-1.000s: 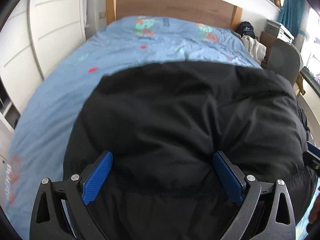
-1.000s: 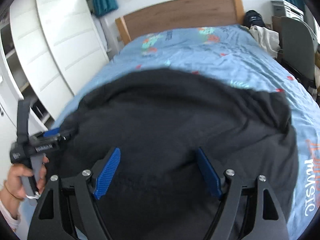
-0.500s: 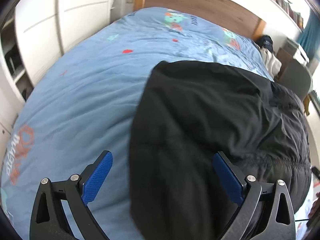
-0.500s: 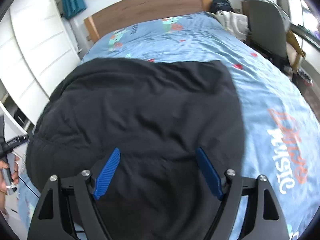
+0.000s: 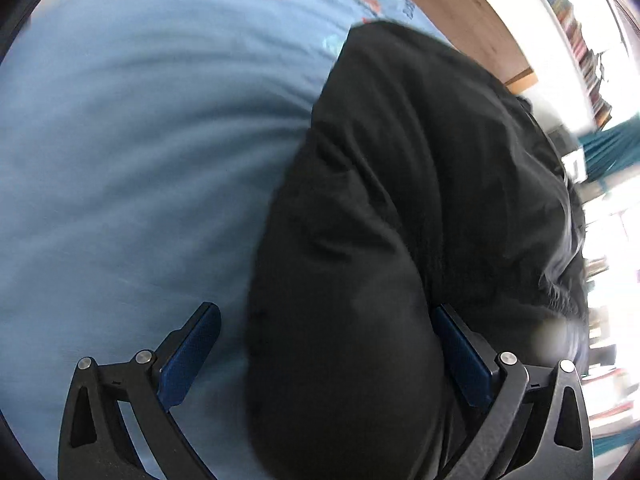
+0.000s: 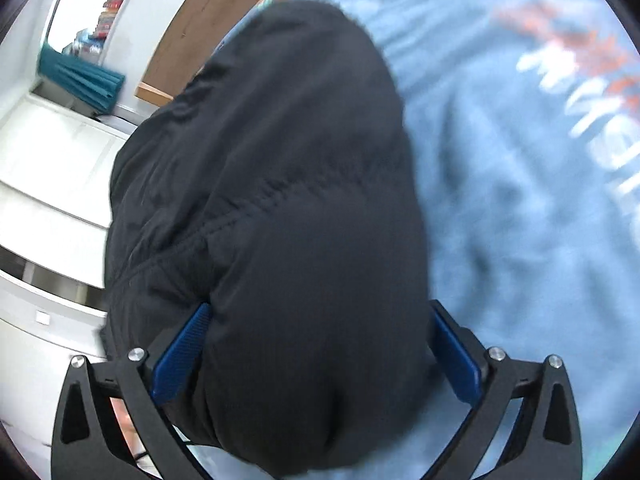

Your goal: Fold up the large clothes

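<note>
My left hand-held gripper [image 5: 326, 344] stands spread wide over a black padded jacket [image 5: 420, 200] that lies on the blue bedspread [image 5: 132, 152]. The jacket's left edge bulges up between the two blue pads; the right pad [image 5: 460, 360] is against the cloth, the left pad [image 5: 192, 352] stands clear of it over bare bedspread, so nothing is clamped. In the right wrist view my right hand-held gripper [image 6: 316, 344] has just been opening to full spread, with the jacket [image 6: 288, 168] filling the gap and both blue pads at its sides, released. The wooden headboard [image 6: 208, 20] runs across the upper left of that frame, white cupboards [image 6: 52, 184] at far left. Both views are blurred.
</note>
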`<state>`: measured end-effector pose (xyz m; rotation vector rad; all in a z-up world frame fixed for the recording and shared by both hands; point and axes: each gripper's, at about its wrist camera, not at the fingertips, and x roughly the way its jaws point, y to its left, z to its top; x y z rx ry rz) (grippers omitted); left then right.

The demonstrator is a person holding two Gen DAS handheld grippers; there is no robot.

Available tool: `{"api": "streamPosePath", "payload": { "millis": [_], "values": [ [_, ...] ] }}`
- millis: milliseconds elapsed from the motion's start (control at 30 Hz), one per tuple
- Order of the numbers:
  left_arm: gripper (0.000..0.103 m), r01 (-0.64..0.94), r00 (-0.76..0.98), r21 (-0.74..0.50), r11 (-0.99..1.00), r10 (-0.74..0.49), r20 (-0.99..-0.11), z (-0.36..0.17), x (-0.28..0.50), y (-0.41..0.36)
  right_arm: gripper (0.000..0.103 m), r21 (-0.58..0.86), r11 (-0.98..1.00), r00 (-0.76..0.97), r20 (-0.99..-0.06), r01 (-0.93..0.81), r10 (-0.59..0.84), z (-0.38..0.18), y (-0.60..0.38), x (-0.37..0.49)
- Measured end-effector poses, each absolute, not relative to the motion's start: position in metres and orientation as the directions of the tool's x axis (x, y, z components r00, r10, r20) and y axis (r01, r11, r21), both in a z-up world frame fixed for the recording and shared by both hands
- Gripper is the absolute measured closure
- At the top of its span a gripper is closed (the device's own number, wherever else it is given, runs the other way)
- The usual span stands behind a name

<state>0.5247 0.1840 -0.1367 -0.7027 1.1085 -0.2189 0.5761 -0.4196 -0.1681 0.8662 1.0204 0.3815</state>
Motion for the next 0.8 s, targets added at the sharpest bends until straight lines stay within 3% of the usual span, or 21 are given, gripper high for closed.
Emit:
{"api": "streamPosePath", "payload": {
  "millis": [167,400,467,533,567,667,800],
  "values": [
    [0.001,-0.16,0.423,-0.773,0.614,-0.664,-0.616,-0.157,0.532,0.186,0.0,0.839,0.54,0.468,-0.503,0.064,0.727,-0.186,-0.406,0.592],
    [0.001,-0.055,0.408,-0.804,0.592,-0.721,-0.56,-0.156,0.534,0.162,0.0,0.849,0.527,0.493,-0.478,0.044,0.727,-0.194,-0.403,0.6],
    [0.027,-0.03,0.42,-0.825,0.565,-0.742,-0.523,-0.154,0.531,0.157,0.0,0.848,0.527,0.502,-0.48,0.055,0.719,-0.195,-0.401,0.599],
    [0.044,-0.012,0.431,-0.846,0.533,-0.76,-0.486,-0.152,0.528,0.15,0.002,0.856,0.512,0.511,-0.472,0.071,0.718,-0.195,-0.398,0.597],
    [0.055,0.008,0.436,-0.85,0.527,-0.767,-0.471,-0.149,0.527,0.145,0.009,0.866,0.494,0.512,-0.458,0.075,0.726,-0.195,-0.395,0.598],
    [0.068,0.044,0.456,-0.834,0.551,-0.753,-0.474,-0.134,0.524,0.132,0.032,0.873,0.483,0.506,-0.446,0.064,0.738,-0.188,-0.387,0.594],
    [0.076,0.104,0.495,-0.778,0.619,-0.711,-0.499,-0.104,0.525,0.111,0.057,0.854,0.518,0.499,-0.467,0.042,0.73,-0.168,-0.376,0.6]
  ]
}}
